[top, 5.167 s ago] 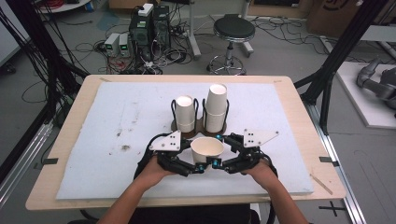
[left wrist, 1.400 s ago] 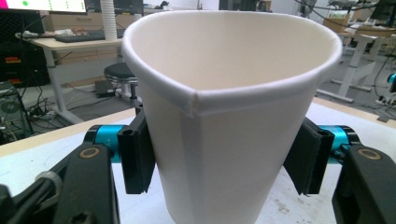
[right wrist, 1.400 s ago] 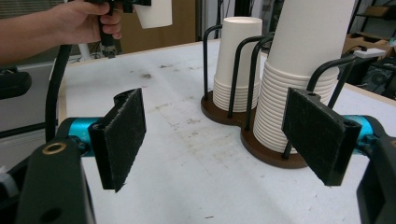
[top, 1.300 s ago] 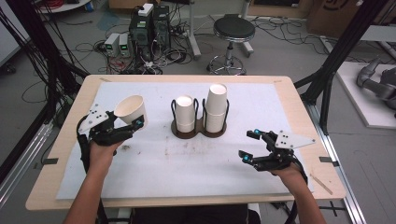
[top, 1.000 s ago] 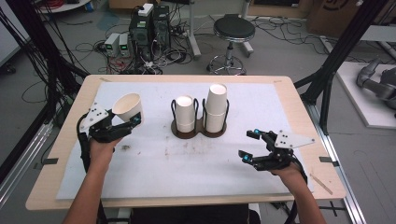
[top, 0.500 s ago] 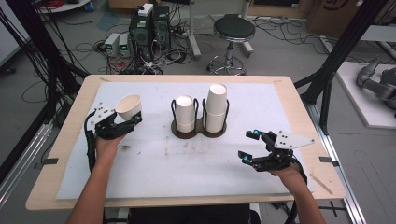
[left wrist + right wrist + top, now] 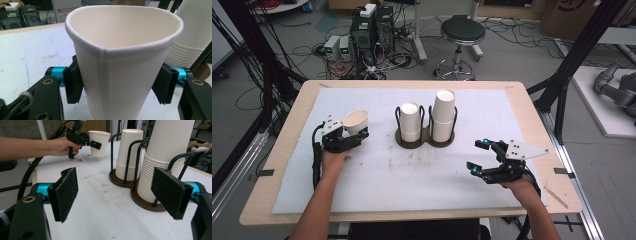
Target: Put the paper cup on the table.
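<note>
Since a second ago, your left gripper (image 7: 354,136) has sunk toward the mat (image 7: 377,185) with its cup (image 7: 355,121), while your right gripper (image 7: 479,156) has stayed put, jaws spread wide and empty, right of the holder (image 7: 424,141). In the left gripper view, both pads (image 7: 73,83) squeeze the cup (image 7: 120,65) out of round. In the right gripper view, the cup (image 7: 99,140) hangs just above the mat, left of two stacks (image 7: 128,155).
</note>
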A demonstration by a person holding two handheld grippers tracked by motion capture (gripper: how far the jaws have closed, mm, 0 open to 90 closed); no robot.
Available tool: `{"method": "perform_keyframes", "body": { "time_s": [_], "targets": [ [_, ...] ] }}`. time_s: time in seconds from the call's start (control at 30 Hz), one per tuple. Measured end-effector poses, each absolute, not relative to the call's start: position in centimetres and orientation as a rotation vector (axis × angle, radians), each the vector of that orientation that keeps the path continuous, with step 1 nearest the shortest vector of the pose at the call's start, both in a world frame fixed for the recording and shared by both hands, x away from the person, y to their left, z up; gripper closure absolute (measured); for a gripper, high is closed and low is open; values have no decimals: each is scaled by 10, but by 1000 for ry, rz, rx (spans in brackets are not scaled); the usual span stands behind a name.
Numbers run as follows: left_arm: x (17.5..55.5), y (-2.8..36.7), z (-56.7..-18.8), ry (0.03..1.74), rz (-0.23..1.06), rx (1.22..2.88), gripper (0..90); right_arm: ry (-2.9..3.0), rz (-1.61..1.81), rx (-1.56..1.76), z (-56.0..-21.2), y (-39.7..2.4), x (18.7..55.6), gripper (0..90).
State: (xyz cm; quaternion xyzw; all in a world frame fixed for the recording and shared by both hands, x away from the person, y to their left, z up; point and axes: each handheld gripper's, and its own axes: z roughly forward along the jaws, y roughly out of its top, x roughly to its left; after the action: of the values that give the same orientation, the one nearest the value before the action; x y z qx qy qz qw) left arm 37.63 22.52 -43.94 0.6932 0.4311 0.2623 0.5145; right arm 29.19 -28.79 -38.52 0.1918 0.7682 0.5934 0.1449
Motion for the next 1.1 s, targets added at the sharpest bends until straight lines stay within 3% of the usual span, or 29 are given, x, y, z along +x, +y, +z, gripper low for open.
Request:
{"method": "perform_keyframes", "body": {
  "time_s": [0.8, 1.1],
  "targets": [
    [374, 220, -444, 1084, 624, 1772, 351, 2205, 1714, 554, -384, -291, 290, 223],
    [372, 220, -445, 1094, 626, 1772, 289, 2201, 1715, 560, -383, -292, 290, 223]
  ]
}}
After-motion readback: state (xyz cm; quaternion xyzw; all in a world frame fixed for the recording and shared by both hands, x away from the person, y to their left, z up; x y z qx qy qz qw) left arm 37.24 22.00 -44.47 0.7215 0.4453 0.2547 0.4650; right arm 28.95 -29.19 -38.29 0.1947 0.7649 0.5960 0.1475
